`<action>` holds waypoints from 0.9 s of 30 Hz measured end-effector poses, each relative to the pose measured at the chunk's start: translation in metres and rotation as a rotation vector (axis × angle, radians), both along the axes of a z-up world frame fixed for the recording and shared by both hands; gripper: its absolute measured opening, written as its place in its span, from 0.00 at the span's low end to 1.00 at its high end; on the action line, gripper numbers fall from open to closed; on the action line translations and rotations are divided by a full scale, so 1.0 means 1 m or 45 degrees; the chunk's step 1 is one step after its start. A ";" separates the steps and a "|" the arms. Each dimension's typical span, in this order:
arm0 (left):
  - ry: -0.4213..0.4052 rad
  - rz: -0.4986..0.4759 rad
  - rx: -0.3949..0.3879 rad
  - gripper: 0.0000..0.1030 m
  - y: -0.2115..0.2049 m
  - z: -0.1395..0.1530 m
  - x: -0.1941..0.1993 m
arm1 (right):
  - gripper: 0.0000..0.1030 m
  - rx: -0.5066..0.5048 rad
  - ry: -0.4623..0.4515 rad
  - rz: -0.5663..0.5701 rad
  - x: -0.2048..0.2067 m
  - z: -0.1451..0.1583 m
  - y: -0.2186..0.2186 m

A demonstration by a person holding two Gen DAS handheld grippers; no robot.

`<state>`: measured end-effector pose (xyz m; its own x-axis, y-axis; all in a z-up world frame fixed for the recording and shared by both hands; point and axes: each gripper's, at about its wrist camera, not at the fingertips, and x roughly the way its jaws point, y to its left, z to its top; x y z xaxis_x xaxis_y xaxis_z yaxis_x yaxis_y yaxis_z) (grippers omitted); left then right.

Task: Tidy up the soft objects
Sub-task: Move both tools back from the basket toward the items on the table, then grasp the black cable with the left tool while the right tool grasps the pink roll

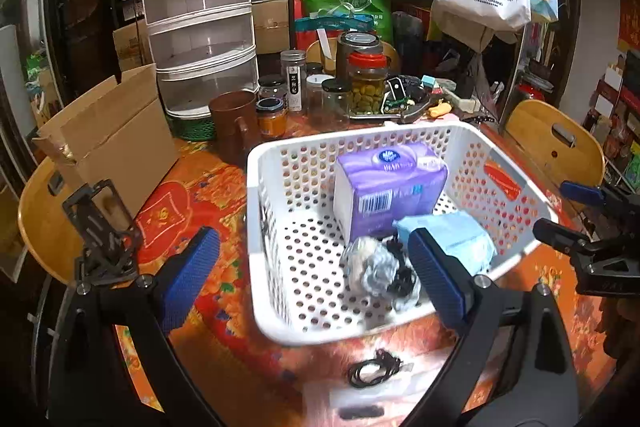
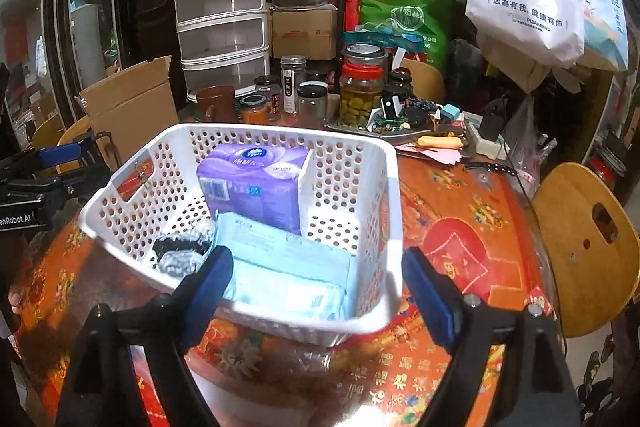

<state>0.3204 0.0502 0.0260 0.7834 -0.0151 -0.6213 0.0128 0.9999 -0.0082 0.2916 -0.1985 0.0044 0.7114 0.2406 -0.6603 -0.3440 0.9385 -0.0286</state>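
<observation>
My left gripper (image 1: 316, 275) and right gripper (image 2: 320, 283) hang wide, empty, over the white basket's (image 1: 400, 133) near rim, soft packs just beyond.

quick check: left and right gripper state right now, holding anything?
Left gripper: open, holding nothing, above the white basket.
Right gripper: open, holding nothing, at the basket's near rim.

Left tongs (image 1: 316, 279) spread wide, right tongs (image 2: 318, 291) likewise, seemingly empty

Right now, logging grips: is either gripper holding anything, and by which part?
Nothing is held. The left gripper and right gripper are both open over the basket.
</observation>
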 end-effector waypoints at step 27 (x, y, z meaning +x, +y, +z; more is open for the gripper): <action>0.194 0.019 -0.099 0.91 -0.030 -0.131 -0.095 | 0.83 0.110 0.082 -0.069 -0.152 -0.096 -0.062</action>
